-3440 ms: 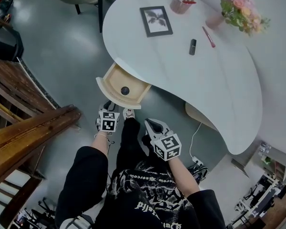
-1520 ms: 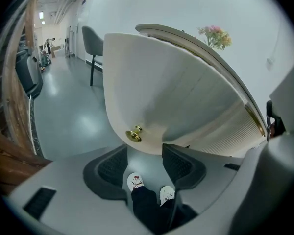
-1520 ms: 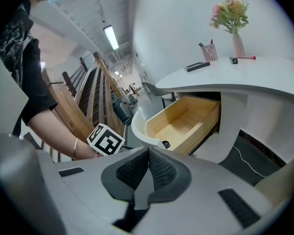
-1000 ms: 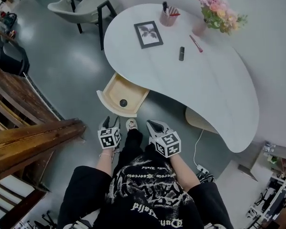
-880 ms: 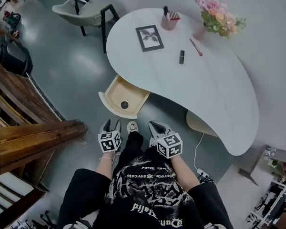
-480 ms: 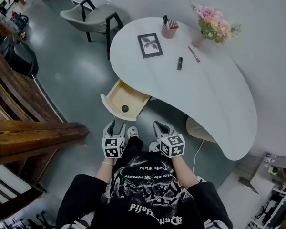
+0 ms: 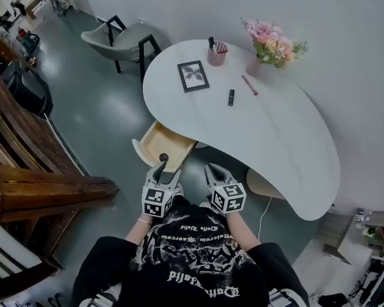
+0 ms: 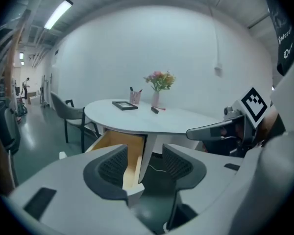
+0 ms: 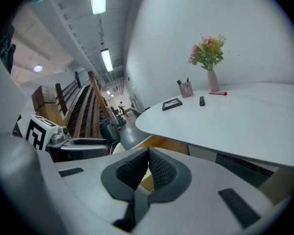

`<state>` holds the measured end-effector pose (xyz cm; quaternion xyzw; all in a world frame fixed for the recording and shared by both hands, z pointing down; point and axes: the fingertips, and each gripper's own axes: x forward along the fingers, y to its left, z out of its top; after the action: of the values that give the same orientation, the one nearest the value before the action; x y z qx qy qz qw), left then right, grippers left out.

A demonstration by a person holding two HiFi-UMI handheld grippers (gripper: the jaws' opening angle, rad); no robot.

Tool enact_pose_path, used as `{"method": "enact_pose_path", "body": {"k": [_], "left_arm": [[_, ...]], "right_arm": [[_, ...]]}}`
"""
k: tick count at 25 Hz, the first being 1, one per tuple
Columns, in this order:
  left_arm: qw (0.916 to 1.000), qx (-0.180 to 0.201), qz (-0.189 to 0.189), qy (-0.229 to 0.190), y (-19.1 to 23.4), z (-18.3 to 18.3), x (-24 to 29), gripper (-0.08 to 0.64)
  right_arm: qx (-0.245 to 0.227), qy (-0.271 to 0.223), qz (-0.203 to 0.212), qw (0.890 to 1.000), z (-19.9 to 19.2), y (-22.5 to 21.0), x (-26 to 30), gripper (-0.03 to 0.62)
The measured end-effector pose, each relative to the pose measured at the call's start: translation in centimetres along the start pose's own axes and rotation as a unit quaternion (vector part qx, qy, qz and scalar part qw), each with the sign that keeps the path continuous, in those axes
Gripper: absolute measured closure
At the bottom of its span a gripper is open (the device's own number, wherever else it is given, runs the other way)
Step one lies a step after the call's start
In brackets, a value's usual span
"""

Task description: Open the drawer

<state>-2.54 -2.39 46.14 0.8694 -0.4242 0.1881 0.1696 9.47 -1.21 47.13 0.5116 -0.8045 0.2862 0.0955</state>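
Note:
The wooden drawer (image 7: pixel 160 144) stands pulled out from under the white curved desk (image 7: pixel 275 126), with a small dark round thing (image 7: pixel 164 157) lying in it. My left gripper (image 7: pixel 164 172) is open and empty, held in the air short of the drawer's front; in the left gripper view the drawer (image 8: pixel 118 148) shows between its pads, well beyond them. My right gripper (image 7: pixel 213 170) hangs beside it, shut with nothing held; its pads (image 9: pixel 159 170) meet at the tips. Neither gripper touches the drawer.
On the desk lie a framed picture (image 7: pixel 192 75), a pen cup (image 7: pixel 216 53), a vase of flowers (image 7: pixel 267 43), a dark tube (image 7: pixel 231 97) and a red pen (image 7: pixel 248 85). A grey chair (image 7: pixel 118 40) stands beyond the desk. Wooden stairs (image 7: pixel 25 178) run along the left.
Both grippers have risen and drawn in closer together, the left one more and with a roll. The drawer stays open as before. Neither gripper's jaws have changed.

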Motion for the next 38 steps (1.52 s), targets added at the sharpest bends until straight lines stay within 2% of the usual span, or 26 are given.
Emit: {"method": "enact_pose_path", "body": {"k": [6,16,25,34,38], "left_arm": [[0.999,0.012,-0.038,-0.018,-1.7,2.2,1.5,0.342],[0.9966,0.0,-0.059,-0.057,-3.1,3.5,3.0,0.348],[0.9954,0.006,-0.07,-0.065,-3.9,3.8,3.7,0.515],[0.9928,0.033,-0.1,-0.057,-4.8,3.8,3.8,0.535],[0.993,0.025,-0.104,-0.051,-4.8,3.7,3.9,0.535]], "right_arm": [[0.001,-0.018,-0.011,1.0,1.5,-1.0,-0.3,0.566],[-0.016,-0.036,-0.024,0.999,3.0,-1.9,-0.5,0.566],[-0.029,-0.037,-0.021,0.999,3.3,-1.8,-0.4,0.566],[-0.05,-0.03,-0.017,0.998,3.2,-1.2,0.2,0.566],[-0.058,-0.03,-0.022,0.998,3.3,-1.4,0.2,0.566]]}}
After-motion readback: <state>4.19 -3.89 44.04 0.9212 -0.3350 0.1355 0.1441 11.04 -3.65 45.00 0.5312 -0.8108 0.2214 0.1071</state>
